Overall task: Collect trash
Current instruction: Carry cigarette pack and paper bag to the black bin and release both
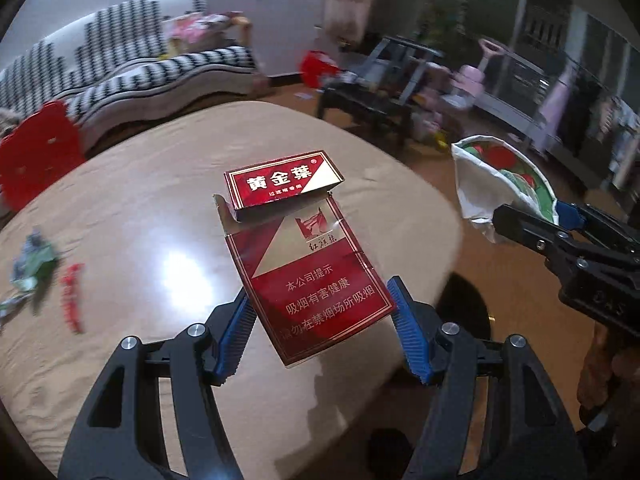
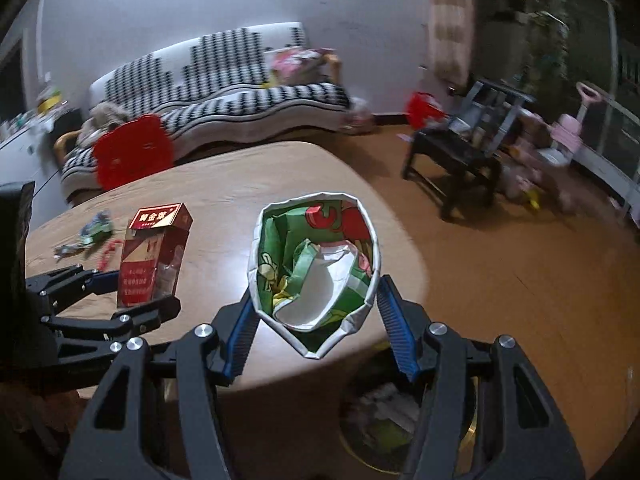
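Red pack, left wrist view: we have the opened cigarette pack (image 1: 308, 256) clamped between the blue pads of our left gripper (image 1: 324, 330), lifted off the table (image 1: 132, 208), flip lid hanging open at the far end.
Right tongs, same view: our right gripper (image 1: 560, 216) shows to the right of the left one, pinching the snack bag (image 1: 492, 176).
Left on the table: a crumpled wrapper (image 1: 32, 264) and a red scrap (image 1: 72, 296) lie well to the left of the left tongs, untouched.
Bag, right wrist view: the right gripper (image 2: 316, 316) is closed on the sides of the empty green-lined snack bag (image 2: 316, 268), its mouth gaping.
Bin: a trash bin (image 2: 384, 412) sits on the floor just below these tongs, already holding litter.
Progress: we judge two pieces are in hand but not yet dropped; the two on the table remain.
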Available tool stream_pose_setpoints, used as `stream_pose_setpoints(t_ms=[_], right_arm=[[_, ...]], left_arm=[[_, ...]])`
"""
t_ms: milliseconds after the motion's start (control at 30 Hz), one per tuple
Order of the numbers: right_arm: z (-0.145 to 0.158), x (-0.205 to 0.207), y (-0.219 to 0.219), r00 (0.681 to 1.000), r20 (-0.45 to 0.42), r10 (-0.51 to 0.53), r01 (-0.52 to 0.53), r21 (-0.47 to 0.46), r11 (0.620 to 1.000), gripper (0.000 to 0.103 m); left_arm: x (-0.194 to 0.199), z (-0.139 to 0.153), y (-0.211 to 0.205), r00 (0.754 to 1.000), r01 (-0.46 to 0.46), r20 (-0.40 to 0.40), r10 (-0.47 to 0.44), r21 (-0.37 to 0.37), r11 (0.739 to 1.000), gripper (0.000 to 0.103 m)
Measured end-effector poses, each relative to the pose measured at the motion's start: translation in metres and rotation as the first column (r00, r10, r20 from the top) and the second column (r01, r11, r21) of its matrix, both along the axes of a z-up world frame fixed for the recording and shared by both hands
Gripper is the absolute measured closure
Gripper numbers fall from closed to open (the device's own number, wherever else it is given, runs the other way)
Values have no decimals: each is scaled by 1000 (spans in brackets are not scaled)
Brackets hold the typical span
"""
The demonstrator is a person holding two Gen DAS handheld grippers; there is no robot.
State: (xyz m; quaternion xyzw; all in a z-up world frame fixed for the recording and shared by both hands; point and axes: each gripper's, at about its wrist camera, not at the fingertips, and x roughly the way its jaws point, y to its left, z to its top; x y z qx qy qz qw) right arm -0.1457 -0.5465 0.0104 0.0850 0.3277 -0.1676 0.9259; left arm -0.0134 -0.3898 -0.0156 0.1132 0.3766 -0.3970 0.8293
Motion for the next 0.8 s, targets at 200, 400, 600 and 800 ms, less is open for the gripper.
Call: stream_pose_setpoints(t_ms=[200, 400, 600, 800], right_arm=[[-20, -55, -58, 994, -26, -107, 108, 41, 993, 45], [-47, -92, -98, 983, -86, -164, 174, 121, 977, 45], [-71, -104, -127, 968, -156, -194, 223, 198, 954, 45], [-73, -105, -129, 965, -169, -200, 232, 198, 952, 45]], left_arm=[[-42, -19, -56, 991, 135, -13, -135, 19, 991, 39], [-77, -44, -97, 968, 246, -52, -244, 42, 968, 39], [-96, -69, -122, 949, 311, -86, -304, 80, 947, 39], [-93, -75, -133, 943, 327, -101, -318, 91, 941, 39]])
